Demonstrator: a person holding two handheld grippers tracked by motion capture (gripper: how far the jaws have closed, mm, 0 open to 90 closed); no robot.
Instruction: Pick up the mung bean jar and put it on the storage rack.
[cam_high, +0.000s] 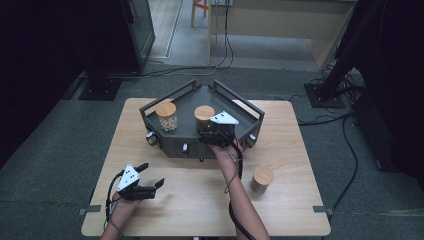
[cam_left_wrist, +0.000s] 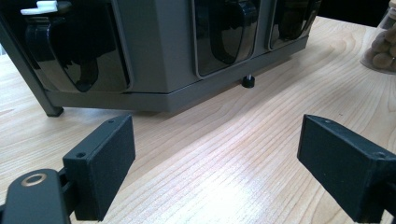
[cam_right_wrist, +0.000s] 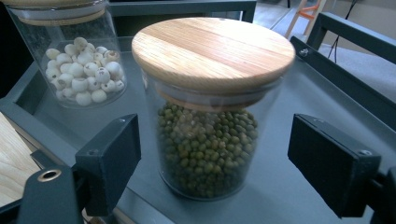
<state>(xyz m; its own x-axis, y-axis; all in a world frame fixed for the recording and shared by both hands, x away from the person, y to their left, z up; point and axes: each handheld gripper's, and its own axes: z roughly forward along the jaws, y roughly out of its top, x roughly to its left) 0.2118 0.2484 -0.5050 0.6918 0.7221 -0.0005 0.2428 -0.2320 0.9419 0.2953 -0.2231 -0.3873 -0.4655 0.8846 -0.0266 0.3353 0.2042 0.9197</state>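
Note:
A glass jar of green beans (cam_right_wrist: 210, 116) with a wooden lid stands on the dark grey tray (cam_right_wrist: 308, 93). My right gripper (cam_right_wrist: 222, 163) is open, with a pad on either side of the jar and a small gap at each side. In the high view this right gripper (cam_high: 204, 134) reaches over the tray's (cam_high: 167, 98) front edge to the green bean jar (cam_high: 204, 117). A second jar, holding white seeds (cam_high: 167, 116), stands at the tray's left. Low at the left, my left gripper (cam_high: 151, 175) rests open over bare wood, with nothing between its pads (cam_left_wrist: 100, 168).
A third lidded jar (cam_high: 262, 179) stands on the wooden table (cam_high: 300, 150) to the right of my right forearm. The left gripper view faces the tray's front wall (cam_left_wrist: 159, 46) and its small feet. The floor around the table carries cables and stands.

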